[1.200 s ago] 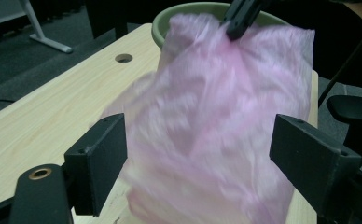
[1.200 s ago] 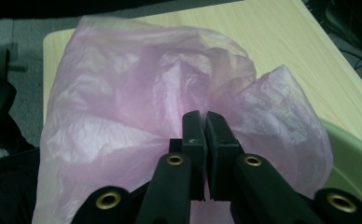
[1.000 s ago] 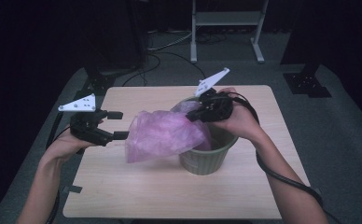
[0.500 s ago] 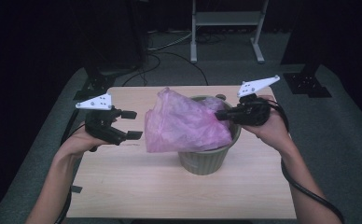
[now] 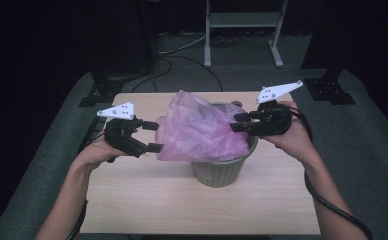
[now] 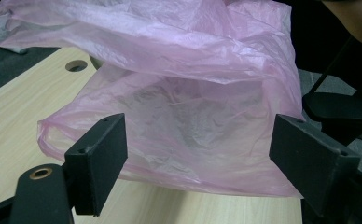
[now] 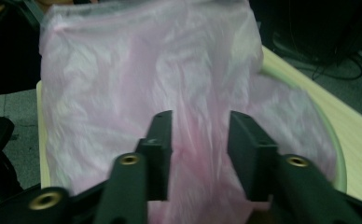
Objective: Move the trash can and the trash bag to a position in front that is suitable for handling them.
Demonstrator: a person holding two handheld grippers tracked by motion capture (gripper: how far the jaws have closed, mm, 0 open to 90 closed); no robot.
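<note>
Item: pink plastic bag (image 5: 197,130), draped over the near rim of the green bin (image 5: 222,172), part inside, part spilling off the bin's left side over the table (image 5: 132,200)

Right gripper (image 5: 239,122): at the bin's right rim, jaws part-spread with a bag fold between them; I cannot tell whether they grip

Left gripper (image 5: 154,136): left of the bin, jaws spread wide, bag's loose edge just ahead, untouched

Handling, my judgement: I would pinch one layer of the bag mouth on each side, pull apart evenly, then seat the film over the bin rim without tearing
</note>
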